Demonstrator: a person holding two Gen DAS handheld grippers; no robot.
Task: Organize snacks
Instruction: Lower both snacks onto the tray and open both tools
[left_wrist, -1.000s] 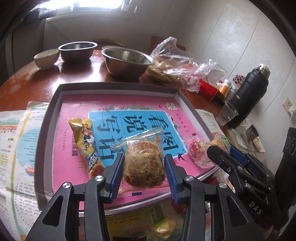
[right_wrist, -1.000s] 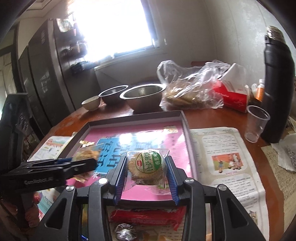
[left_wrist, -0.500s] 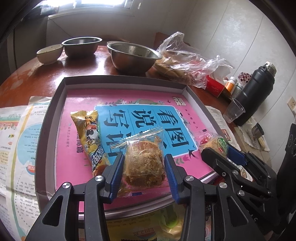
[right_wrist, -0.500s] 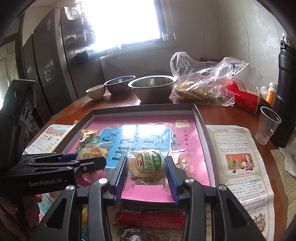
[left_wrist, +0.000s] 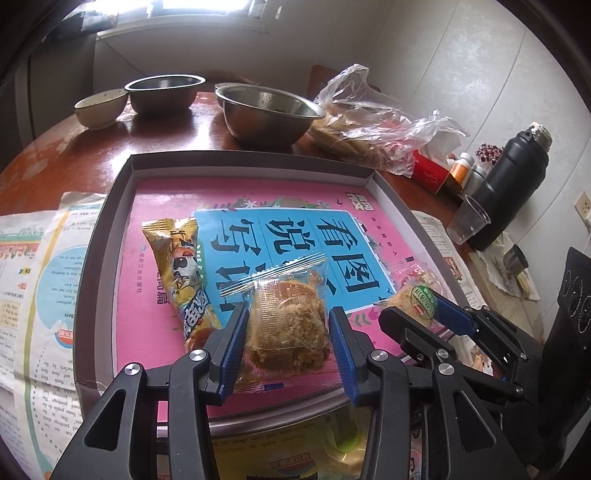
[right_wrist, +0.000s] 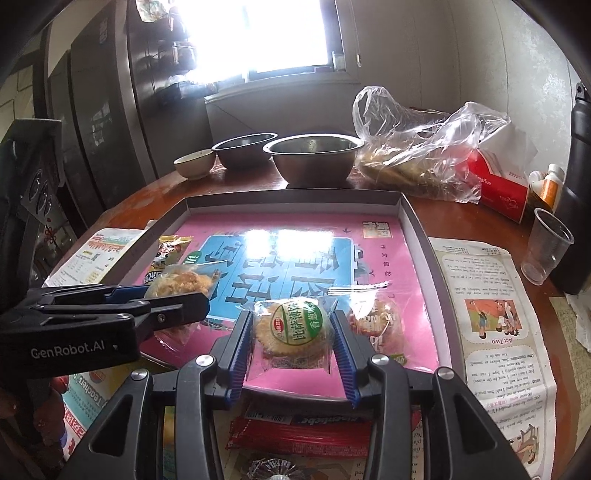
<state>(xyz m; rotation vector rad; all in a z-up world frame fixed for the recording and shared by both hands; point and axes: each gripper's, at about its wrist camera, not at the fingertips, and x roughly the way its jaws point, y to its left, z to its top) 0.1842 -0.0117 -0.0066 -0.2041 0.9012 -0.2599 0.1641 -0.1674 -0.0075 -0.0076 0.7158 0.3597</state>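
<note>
left gripper (left_wrist: 287, 341): clamped on floss cake pack (left_wrist: 286, 325), frame bottom-center | right gripper (right_wrist: 291, 341): pinching green-label biscuit (right_wrist: 293, 328) | both over pink tray (left_wrist: 118, 221)

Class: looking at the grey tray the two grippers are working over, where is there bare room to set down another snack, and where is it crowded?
Free: the tray floor's far half, between the back wall and the yellow wafer pack. Crowded: the near edge, where the left gripper holds a floss cake, the right gripper a green-label biscuit.
</note>
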